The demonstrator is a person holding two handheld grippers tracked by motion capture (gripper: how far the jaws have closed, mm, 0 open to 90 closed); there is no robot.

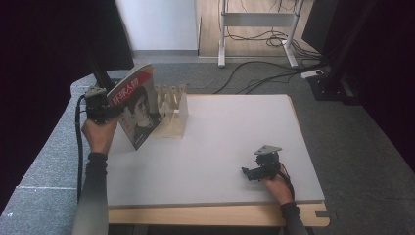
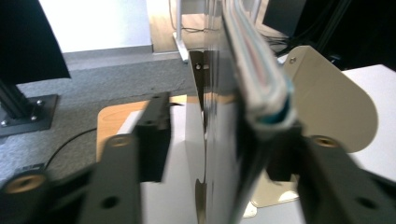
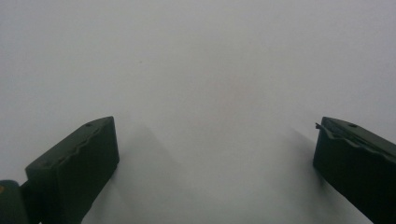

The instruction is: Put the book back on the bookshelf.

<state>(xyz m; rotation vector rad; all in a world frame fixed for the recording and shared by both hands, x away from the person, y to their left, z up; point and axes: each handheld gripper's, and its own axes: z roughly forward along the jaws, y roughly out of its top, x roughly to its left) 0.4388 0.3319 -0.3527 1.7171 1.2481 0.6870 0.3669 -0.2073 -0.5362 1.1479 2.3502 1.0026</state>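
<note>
Upright at the worktop's [image 1: 230, 147] far left corner, leaning in the wooden rack [image 1: 172, 113], the thin, floppy, glossy magazine [image 1: 137, 105] sits between the released left tongs [image 2: 219, 154], best gripped at its stiffer spine, while the right tongs [image 3: 215, 158] rest open.

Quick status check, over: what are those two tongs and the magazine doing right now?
Left tongs open around the magazine, which stands leaning at the wooden rack. Right tongs open, nothing between them, low over the white tabletop. Nothing in the way.
</note>
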